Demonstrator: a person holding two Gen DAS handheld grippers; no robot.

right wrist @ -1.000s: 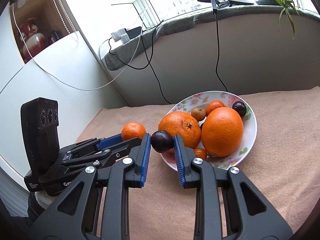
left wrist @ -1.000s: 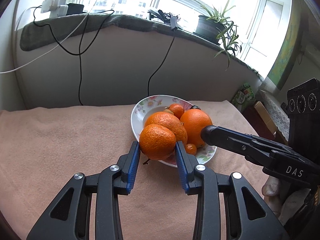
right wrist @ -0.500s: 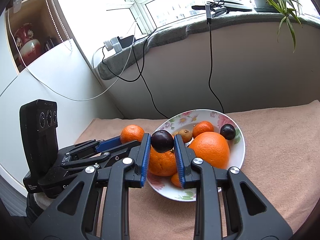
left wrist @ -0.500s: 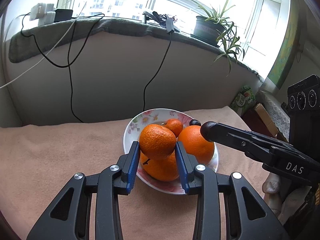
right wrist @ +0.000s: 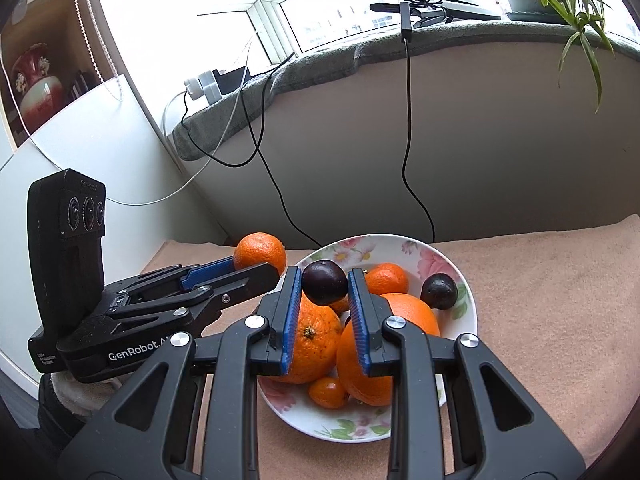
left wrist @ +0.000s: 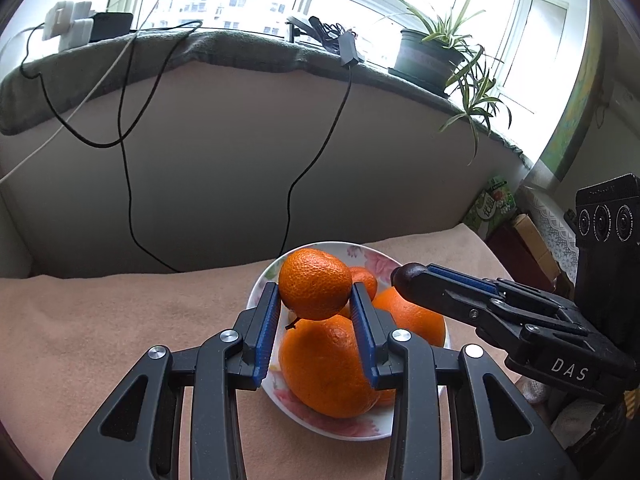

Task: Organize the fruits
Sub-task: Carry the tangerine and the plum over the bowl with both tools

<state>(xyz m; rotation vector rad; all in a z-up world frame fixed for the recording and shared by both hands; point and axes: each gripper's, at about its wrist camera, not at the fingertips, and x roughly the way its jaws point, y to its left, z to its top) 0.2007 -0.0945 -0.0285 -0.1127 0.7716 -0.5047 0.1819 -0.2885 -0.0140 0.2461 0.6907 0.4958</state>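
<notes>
**Two claws hold fruit above a crowded bowl**

The left claw (left wrist: 316,304) grips a tangerine (left wrist: 315,283) between its blue pads, raised over the near-left rim of the floral bowl (right wrist: 452,264). The right claw (right wrist: 323,292) pinches a dark plum (right wrist: 324,282) between its pads, held over the bowl's left half. Each claw is narrowed onto its fruit, with the pads touching the skin on both sides.

In the bowl lie two big oranges: one (right wrist: 310,342) at the near-left and one (right wrist: 390,344) beside it toward the middle, the two touching. A kumquat (right wrist: 328,392) sits at the near rim in front of them. A smaller tangerine (right wrist: 386,278) lies behind them, and a second dark plum (right wrist: 439,291) rests against the far-right wall. White floor shows only at the far side and along the near rim; the rest of the bowl is packed.

The bowl stands on a worktop covered with a peach cloth (right wrist: 552,320), nearer its back edge than its front. The cloth lies bare to the right of the bowl and, in the left wrist view, broadly to its left. The two claws come in side by side, close together over the bowl's left side.

Behind the back edge rises a grey wall with black cables (left wrist: 128,184) hanging down it, and a sill above carries a potted spider plant (left wrist: 432,60).
</notes>
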